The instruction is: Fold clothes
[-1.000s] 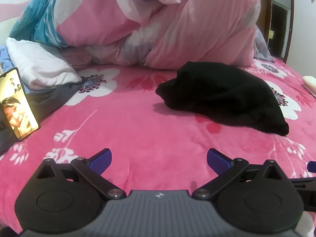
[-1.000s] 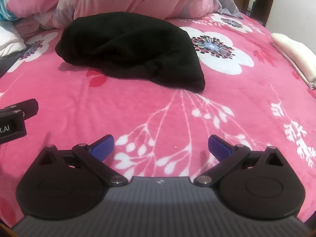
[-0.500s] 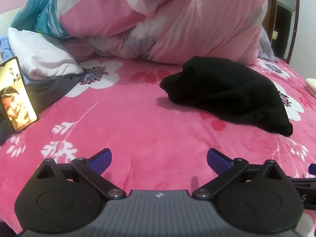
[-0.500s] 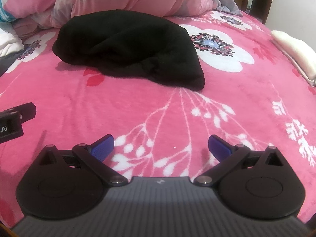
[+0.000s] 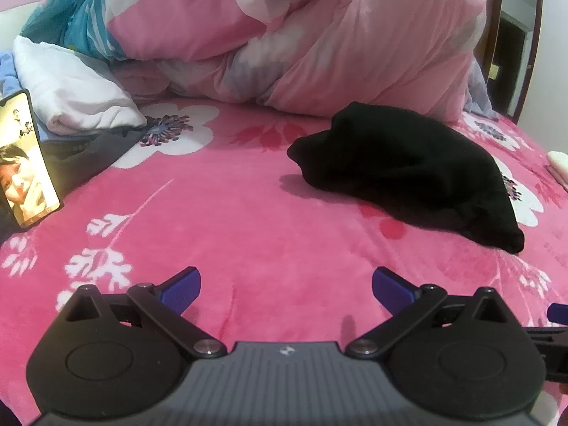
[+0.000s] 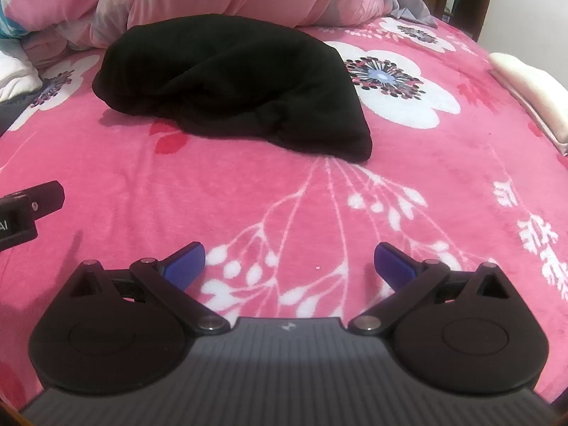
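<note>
**Black garment heaped on the bed, both grippers empty**

Black garment (image 5: 401,167) lies in a loose, rumpled mound on the pink flowered bed cover (image 5: 248,220), its far edge close to the bedding piled behind it and its near corner tapering to a point toward the right. From the right-hand camera the same heap (image 6: 230,81) sits ahead of centre, well apart from both tools.

Largest of all is the pink, white and teal duvet (image 5: 284,35), bunched high across the back of the bed. To the left of it rests a folded white cloth (image 5: 74,96), lying on something dark grey. At the right edge of the bed lies a cream folded cloth (image 6: 532,96), clear of the black heap.

Near the left edge a phone (image 5: 26,156) stands propped upright, its screen lit.

The left gripper (image 5: 285,285) hovers low over bare cover, its blue-padded fingers (image 5: 181,289) spread wide with nothing between them. The right gripper (image 6: 289,266) is posed the same way, fingers (image 6: 394,266) wide apart and empty, pointing at the near corner of the black heap.
</note>
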### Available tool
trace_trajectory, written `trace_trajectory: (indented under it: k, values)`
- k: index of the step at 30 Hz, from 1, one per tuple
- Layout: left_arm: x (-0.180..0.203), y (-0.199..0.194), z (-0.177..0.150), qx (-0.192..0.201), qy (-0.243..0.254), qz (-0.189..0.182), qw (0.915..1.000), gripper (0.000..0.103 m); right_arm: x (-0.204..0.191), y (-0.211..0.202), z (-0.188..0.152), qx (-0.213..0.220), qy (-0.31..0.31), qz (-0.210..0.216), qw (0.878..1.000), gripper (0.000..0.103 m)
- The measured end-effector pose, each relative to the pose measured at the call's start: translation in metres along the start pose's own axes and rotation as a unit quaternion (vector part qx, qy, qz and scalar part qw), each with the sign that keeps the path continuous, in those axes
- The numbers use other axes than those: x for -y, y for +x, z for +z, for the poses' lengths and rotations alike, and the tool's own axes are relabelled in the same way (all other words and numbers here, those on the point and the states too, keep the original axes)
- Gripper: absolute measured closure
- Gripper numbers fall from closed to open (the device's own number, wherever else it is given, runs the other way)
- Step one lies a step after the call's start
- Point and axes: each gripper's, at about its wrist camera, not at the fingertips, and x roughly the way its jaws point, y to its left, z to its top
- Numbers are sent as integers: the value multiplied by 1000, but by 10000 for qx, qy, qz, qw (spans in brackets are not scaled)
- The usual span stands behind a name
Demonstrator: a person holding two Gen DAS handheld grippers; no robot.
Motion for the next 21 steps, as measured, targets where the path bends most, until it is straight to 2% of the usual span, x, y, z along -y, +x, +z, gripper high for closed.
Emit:
trace_trajectory:
  k: [8, 21]
  values:
    - [-4, -2, 0, 36, -173, -50, 9998, 0, 1, -2, -1, 39, 5, 11, 10000, 1]
    - [-1, -4, 1, 83, -8, 214, 9997, 0, 3, -3, -1, 111, 28, 45, 9999, 1]
